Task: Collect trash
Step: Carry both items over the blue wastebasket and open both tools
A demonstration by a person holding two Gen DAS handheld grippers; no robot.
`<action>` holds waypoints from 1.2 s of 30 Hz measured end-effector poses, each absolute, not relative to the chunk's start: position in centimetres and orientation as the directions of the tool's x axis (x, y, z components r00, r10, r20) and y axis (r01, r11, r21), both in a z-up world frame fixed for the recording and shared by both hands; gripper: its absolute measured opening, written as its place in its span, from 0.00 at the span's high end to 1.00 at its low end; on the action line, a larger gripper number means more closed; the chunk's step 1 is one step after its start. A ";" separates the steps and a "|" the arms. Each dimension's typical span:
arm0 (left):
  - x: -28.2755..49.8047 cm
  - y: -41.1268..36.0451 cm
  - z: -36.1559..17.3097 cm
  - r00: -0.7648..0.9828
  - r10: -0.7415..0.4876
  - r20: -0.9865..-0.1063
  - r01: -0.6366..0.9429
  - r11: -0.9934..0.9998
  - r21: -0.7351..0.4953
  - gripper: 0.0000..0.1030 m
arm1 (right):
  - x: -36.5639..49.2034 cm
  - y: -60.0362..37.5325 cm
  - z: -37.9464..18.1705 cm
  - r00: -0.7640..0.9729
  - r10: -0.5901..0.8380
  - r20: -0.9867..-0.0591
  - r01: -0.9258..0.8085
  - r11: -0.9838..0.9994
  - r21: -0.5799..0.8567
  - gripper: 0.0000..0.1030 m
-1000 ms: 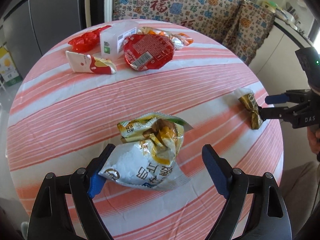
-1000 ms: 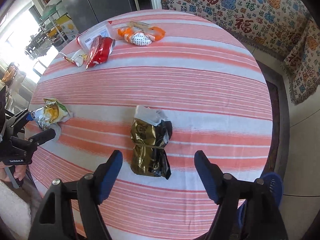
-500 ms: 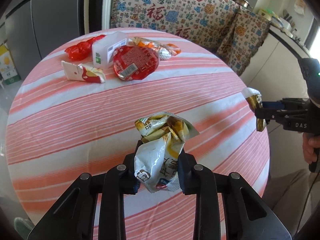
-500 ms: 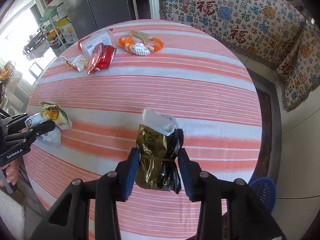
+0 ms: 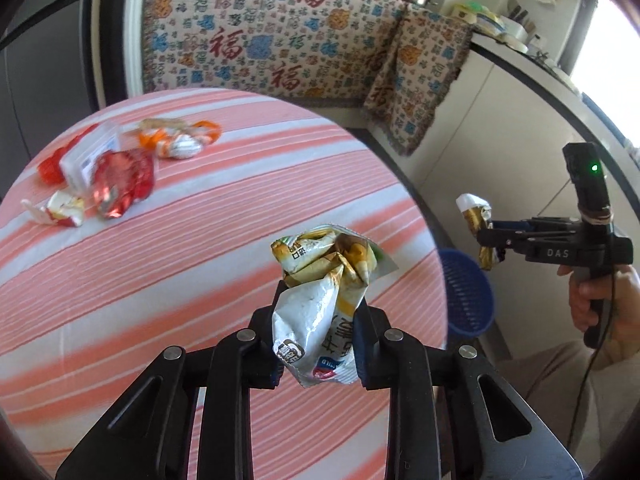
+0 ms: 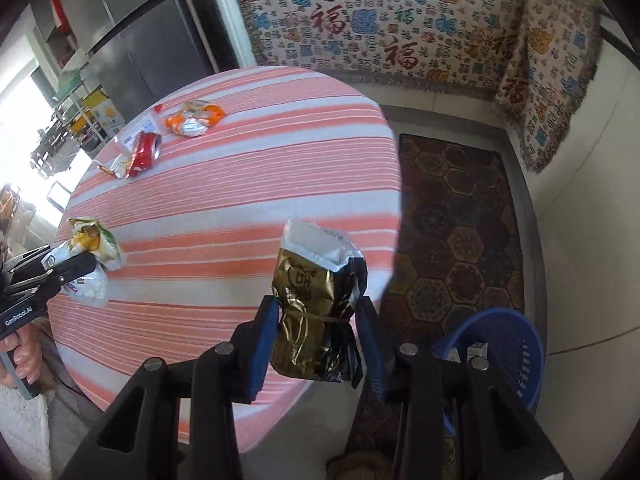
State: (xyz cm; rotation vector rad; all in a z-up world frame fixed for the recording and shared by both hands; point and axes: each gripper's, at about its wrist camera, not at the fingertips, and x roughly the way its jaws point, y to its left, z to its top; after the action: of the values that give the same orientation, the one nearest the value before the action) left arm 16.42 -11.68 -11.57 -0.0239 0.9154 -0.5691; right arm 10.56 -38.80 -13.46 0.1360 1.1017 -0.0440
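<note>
Left gripper (image 5: 318, 344) pinched on a crumpled white-and-yellow snack bag (image 5: 324, 300), lifted clear of the round table (image 5: 192, 264) with its pink-and-white striped cloth, above the near edge. Same bag (image 6: 90, 256) seen from the right wrist view, clamped at the table's left rim. Right gripper (image 6: 316, 332) pressed onto a gold-and-black wrapper (image 6: 316, 312) tied round its middle, white torn top upward, held off the table's right edge. From the left wrist view, that wrapper (image 5: 478, 226) hanging beyond the table, above and just beside a blue basket (image 5: 468, 292) on the floor. Basket (image 6: 516, 344) also visible at the lower right of the table, something small and pale inside. A hand (image 5: 596, 296) wrapped round the right gripper's handle.

Still lying on the far side of the table: an orange wrapper (image 5: 176, 142), a red foil packet (image 5: 124, 182), a clear plastic box (image 5: 88, 156) and a small red-and-white carton (image 5: 60, 210), all close together. Patterned rug (image 6: 456, 232) on the floor right of the table.
</note>
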 end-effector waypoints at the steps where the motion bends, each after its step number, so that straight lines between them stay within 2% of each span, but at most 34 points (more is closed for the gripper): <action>1: 16.3 -13.2 -11.3 0.463 -0.494 -0.736 0.475 0.839 -0.265 0.75 | 9.8 -40.3 -13.5 0.452 0.021 -0.892 0.131 0.987 0.090 0.61; 9: 15.7 -27.3 -11.6 0.347 -0.585 -0.733 0.611 0.734 -0.297 0.75 | 3.3 -51.2 -14.8 0.434 -0.104 -0.895 0.365 0.929 0.069 0.61; 18: 15.1 -40.9 -16.8 0.231 -0.587 -0.776 0.692 0.660 -0.293 0.75 | -1.0 -59.8 -19.2 0.408 -0.175 -0.896 0.541 0.837 0.083 0.61; 27: 15.1 -47.7 -21.9 0.162 -0.563 -0.810 0.708 0.638 -0.302 0.75 | -3.6 -66.2 -24.9 0.385 -0.136 -0.913 0.641 0.751 0.158 0.61; 36: 15.1 -52.1 -24.8 0.137 -0.518 -0.844 0.729 0.630 -0.268 0.73 | -4.4 -68.2 -26.4 0.352 -0.136 -0.926 0.671 0.726 0.148 0.60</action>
State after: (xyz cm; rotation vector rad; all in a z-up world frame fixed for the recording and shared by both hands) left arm 15.07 -52.07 -24.84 0.2280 1.1099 -0.9137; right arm -4.37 -68.17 -26.38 0.5708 1.0958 -0.5604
